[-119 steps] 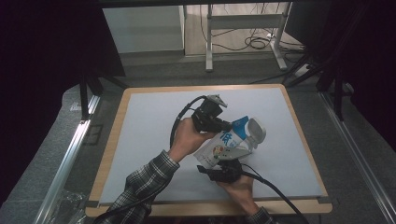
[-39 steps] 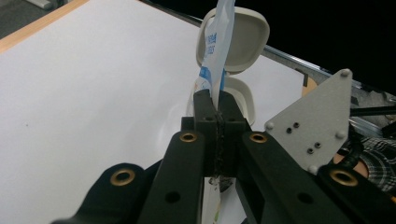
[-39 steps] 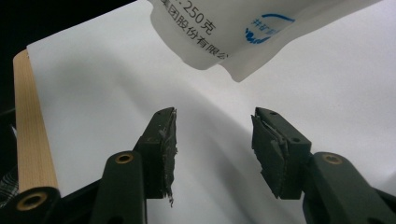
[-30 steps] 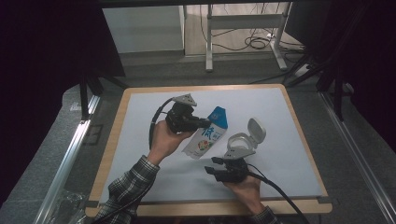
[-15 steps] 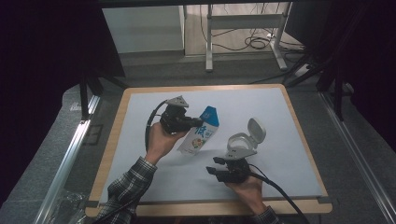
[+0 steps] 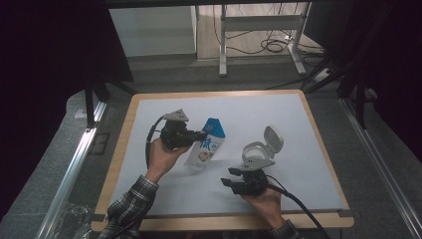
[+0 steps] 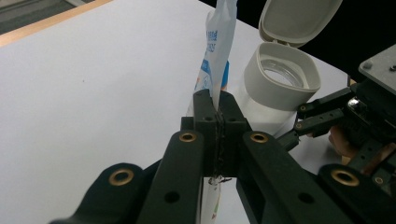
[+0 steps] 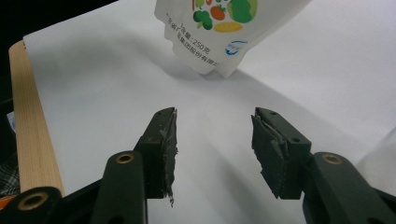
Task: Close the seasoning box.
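The left gripper (image 6: 199, 135) pinches the pouch (image 6: 205, 149) tightly above the white table (image 6: 149, 112); the right gripper (image 6: 232, 178) rests with jaws apart, empty.

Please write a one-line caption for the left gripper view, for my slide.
Left tongs shut on the edge of a white-and-blue pouch, beside an open flip-lid container on the white table.

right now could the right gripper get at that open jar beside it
Probably yes. The right gripper has its fingers open and empty, and the open jar stands just beyond it on the white mat, nothing between. The pouch stays off to the side, pinched by the left gripper.
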A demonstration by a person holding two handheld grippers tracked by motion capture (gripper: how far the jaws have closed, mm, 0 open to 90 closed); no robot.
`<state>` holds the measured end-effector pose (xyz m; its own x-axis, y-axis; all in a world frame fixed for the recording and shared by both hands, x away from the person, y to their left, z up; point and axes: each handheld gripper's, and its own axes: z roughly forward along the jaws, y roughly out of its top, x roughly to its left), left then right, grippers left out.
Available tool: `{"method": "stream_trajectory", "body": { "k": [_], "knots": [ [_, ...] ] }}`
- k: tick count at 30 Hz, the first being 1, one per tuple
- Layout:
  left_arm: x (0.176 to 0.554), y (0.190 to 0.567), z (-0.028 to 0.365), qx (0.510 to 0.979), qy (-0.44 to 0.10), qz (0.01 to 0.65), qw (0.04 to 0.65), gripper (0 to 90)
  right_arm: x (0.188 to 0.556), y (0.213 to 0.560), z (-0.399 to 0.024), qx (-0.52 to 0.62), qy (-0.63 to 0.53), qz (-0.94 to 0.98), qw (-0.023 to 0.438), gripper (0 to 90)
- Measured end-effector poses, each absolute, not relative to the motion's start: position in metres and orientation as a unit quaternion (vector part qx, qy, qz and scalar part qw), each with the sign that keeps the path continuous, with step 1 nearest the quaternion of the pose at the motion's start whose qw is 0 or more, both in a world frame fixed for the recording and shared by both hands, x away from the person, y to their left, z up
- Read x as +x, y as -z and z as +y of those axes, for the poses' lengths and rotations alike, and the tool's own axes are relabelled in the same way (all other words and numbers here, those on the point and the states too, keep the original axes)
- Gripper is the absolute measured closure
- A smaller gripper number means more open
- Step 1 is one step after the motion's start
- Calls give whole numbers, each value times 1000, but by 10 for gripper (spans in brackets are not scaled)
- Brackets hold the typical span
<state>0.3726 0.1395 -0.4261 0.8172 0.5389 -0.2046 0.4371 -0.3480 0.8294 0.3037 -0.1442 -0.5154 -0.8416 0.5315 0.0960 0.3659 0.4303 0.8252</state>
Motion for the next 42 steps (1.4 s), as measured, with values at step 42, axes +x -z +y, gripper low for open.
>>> {"method": "stream_trajectory", "body": {
  "k": [42],
  "knots": [
    [329, 454, 196, 799, -99, 315, 502, 821, 303, 520, -160, 267, -432, 856, 95, 644]
  ]
}}
